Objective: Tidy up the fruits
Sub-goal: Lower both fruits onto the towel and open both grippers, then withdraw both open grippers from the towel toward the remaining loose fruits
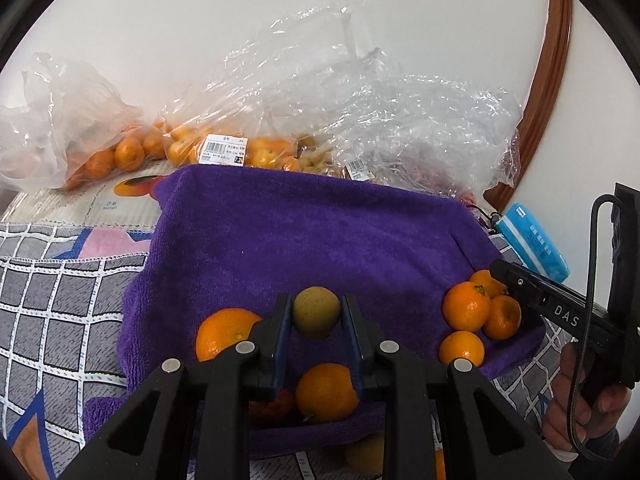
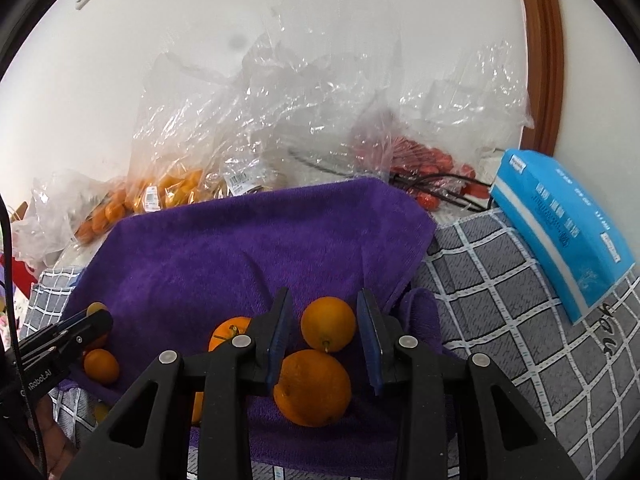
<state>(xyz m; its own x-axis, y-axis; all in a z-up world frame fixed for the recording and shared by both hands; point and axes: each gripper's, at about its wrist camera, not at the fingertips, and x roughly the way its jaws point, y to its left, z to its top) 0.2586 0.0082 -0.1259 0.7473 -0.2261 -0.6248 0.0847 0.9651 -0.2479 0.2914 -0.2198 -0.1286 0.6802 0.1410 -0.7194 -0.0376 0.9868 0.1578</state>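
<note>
A purple towel [image 1: 304, 232] covers the table's middle. My left gripper [image 1: 316, 316] is shut on a yellow-green round fruit [image 1: 316, 314], held just above the towel. An orange [image 1: 222, 332] lies left of it, another orange [image 1: 326, 392] below it. Several mandarins [image 1: 466, 306] sit in a cluster at the towel's right, by the right gripper's tip [image 1: 504, 272]. In the right wrist view my right gripper [image 2: 326, 330] is open above the towel [image 2: 240, 248], around a mandarin [image 2: 328, 323] without touching it, with a larger mandarin [image 2: 312, 386] nearer. The left gripper [image 2: 96, 316] shows at far left.
Clear plastic bags of mandarins [image 1: 128, 152], kumquats [image 1: 260, 152] and red fruits [image 2: 424, 164] line the wall behind the towel. A blue tissue pack [image 2: 560, 224] lies at the right on the grey checked tablecloth [image 2: 500, 300]. A wooden frame [image 2: 540, 52] stands at the back right.
</note>
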